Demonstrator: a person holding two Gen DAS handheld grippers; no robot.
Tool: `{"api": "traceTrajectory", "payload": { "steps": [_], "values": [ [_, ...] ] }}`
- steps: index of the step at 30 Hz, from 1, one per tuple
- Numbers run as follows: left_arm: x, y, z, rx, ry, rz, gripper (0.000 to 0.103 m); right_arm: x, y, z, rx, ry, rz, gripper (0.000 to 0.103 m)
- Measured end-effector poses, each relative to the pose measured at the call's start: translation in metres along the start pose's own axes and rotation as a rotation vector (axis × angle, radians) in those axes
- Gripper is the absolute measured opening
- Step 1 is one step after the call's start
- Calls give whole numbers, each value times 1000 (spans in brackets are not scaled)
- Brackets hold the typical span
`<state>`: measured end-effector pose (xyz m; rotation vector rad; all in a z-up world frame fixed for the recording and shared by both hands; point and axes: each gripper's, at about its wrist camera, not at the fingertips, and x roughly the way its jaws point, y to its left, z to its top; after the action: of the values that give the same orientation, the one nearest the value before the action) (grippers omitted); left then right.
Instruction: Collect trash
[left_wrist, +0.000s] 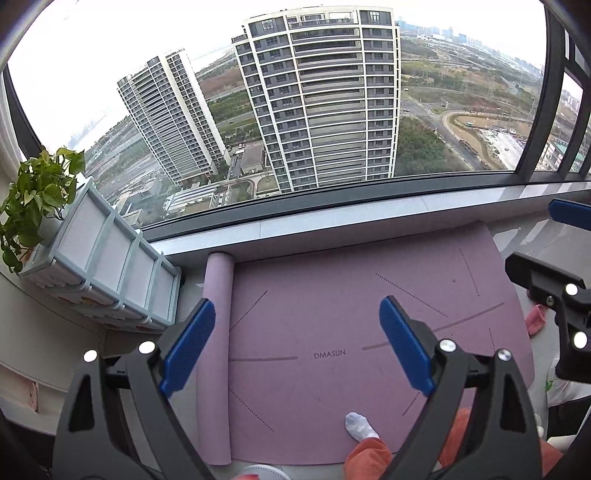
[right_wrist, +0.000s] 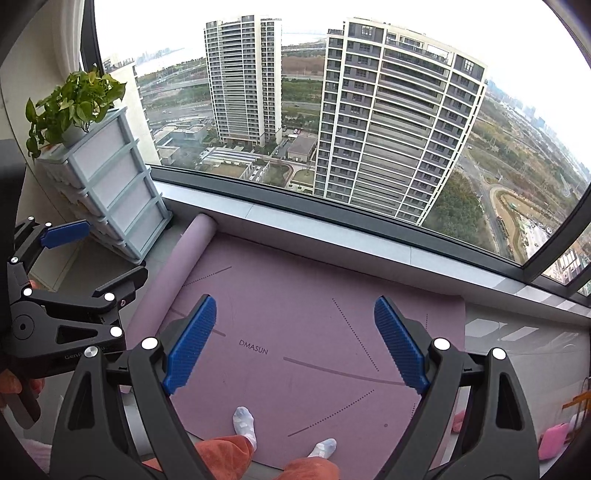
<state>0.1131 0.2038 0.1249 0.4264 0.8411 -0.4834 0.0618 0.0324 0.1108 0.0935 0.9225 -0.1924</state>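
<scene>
Trash cannot be told for certain in either view; only a few half-seen scraps at the edges might be it.

In the left wrist view, a small pink thing (left_wrist: 535, 319) lies on the floor just beside the right edge of the purple mat (left_wrist: 332, 314), partly hidden behind the right gripper (left_wrist: 550, 245), which juts in from the right. Below it a white thing with a green mark (left_wrist: 557, 387) is mostly covered. A white round rim (left_wrist: 258, 472) is cut off by the bottom edge. The left gripper (left_wrist: 297, 345) hangs over the mat with its jaws spread wide and nothing between them. A socked foot (left_wrist: 360, 426) stands on the mat. The drawer unit (left_wrist: 110, 266), with a plant (left_wrist: 37, 195) on top, stands left of the mat's rolled end (left_wrist: 218, 280).

In the right wrist view, the right gripper (right_wrist: 295, 343) is likewise spread and empty above the mat. Pink things (right_wrist: 552, 443) at the lower right are blurred by the lens edge, too unclear to name. The left gripper (right_wrist: 94, 256) crowds the left side, jaws apart, in front of the foot of the drawer unit.
</scene>
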Motion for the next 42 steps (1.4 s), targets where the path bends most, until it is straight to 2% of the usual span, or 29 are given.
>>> {"api": "traceTrajectory", "payload": {
  "steps": [10, 14, 19, 42],
  "values": [
    [-1, 0, 16, -53, 27, 32, 90, 6, -14, 23, 20, -13, 51, 84],
    [-4, -8, 21, -62, 31, 57, 90, 6, -21, 30, -4, -23, 58, 84],
    [-5, -19, 23, -106, 66, 53, 90, 9, -28, 34, -30, -18, 76, 84],
    [2, -41, 23, -179, 146, 96, 90, 22, -53, 27, -90, 47, 143, 84]
  ]
}}
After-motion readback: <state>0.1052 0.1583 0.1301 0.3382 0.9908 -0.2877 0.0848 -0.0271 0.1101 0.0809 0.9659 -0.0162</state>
